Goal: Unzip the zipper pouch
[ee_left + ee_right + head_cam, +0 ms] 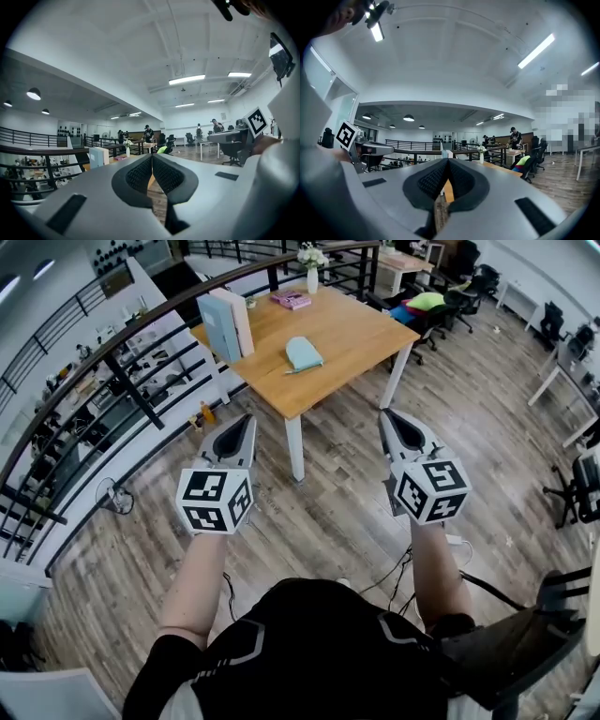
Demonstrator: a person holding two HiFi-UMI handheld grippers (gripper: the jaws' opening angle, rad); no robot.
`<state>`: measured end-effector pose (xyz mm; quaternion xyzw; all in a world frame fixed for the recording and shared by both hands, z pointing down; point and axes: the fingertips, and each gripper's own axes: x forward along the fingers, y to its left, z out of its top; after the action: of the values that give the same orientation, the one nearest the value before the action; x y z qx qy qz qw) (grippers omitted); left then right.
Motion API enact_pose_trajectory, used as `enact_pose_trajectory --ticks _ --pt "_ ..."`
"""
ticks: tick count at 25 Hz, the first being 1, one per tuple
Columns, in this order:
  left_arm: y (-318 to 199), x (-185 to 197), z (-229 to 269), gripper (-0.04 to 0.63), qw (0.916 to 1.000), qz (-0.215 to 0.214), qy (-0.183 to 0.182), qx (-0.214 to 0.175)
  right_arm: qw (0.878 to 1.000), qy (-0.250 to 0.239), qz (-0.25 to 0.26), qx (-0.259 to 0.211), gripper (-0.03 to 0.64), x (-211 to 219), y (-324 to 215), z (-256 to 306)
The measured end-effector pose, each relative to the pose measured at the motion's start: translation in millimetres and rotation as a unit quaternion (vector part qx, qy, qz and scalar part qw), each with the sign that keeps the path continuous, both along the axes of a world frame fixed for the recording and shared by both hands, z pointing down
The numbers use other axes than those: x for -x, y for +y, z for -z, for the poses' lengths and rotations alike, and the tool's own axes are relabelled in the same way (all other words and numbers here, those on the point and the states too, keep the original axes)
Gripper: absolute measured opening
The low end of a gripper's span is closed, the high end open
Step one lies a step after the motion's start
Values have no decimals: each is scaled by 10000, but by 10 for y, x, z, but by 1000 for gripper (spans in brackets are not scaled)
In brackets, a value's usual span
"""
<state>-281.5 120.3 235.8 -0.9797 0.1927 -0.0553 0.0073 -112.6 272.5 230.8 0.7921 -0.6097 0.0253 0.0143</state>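
Observation:
A light blue zipper pouch lies flat near the front of a wooden table, well ahead of both grippers. My left gripper is held level over the wood floor, short of the table's near corner, jaws shut and empty. My right gripper hangs beside the table's right leg, also shut with nothing in it. In the left gripper view the left gripper has its pads pressed together; in the right gripper view the right gripper looks the same. The pouch is hidden in both gripper views.
On the table stand two upright books, a white vase of flowers and a pink book. A black railing runs along the left. Office chairs and desks sit beyond; people stand far off.

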Motion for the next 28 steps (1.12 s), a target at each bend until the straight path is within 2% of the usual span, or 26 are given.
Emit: enact_pose_trajectory --ticks 4,8,11,15,17,20,22,24,28 --pt "47 -89 -3 29 9998 -177 30 20 10000 2 -15 3 9 -49 12 9" --pt "95 -168 5 31 9998 -182 60 -109 10000 55 19 5 12 -107 24 21" --pt "122 -243 -16 31 9998 -203 66 -57 10000 62 -31 -28 32 -193 47 24" --pt "137 -303 -58 32 9999 -132 28 -24 9999 69 63 61 108 -267 52 -35" --pt "162 -328 -52 37 9999 -136 79 -22 9999 57 92 59 124 -302 65 -47" --pt "226 -421 -37 160 9997 -203 67 -79 9999 51 114 61 130 -388 94 -48" --pt "266 -486 -30 178 9997 -197 27 -135 9998 51 152 67 131 -450 116 -51" --pt "308 -553 -39 216 9997 -178 0 -164 9998 36 189 51 163 -519 156 -62" --pt "397 -686 -55 225 9997 -139 42 -177 9998 25 199 50 166 -695 256 -106"
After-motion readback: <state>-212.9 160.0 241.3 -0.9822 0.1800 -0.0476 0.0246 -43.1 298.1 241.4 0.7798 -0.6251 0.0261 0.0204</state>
